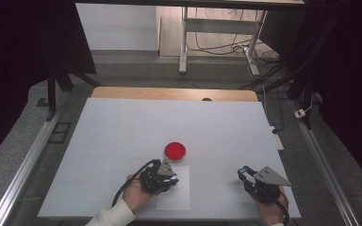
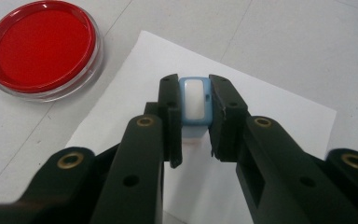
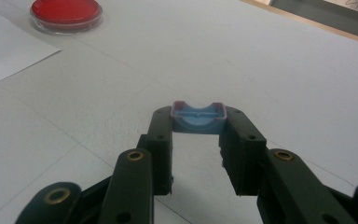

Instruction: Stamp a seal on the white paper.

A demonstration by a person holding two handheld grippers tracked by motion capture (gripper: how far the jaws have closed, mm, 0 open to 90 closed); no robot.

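Observation:
My left gripper [image 2: 195, 122] is shut on a small blue stamp [image 2: 195, 105] with a white top, held over a white sheet of paper [image 2: 270, 121]. In the high view the left gripper [image 1: 173, 181] hangs above that paper [image 1: 174, 200], just below the round red ink pad [image 1: 175, 150]. That ink pad [image 2: 42, 46] lies off the sheet's far left corner. My right gripper [image 3: 198, 128] is shut on a blue cap [image 3: 198, 119] with a pinkish rim, low over the bare white table. From above, the right gripper [image 1: 243, 174] sits near the front right.
The white table top [image 1: 122, 132] has a wooden strip along its far edge [image 1: 169, 93]. Metal rails [image 1: 23, 174] run along both sides. Beyond stand a desk frame [image 1: 185, 42] and loose cables on the floor [image 1: 226, 47]. The ink pad [image 3: 66, 11] and paper corner [image 3: 4, 46] lie far left of the right gripper.

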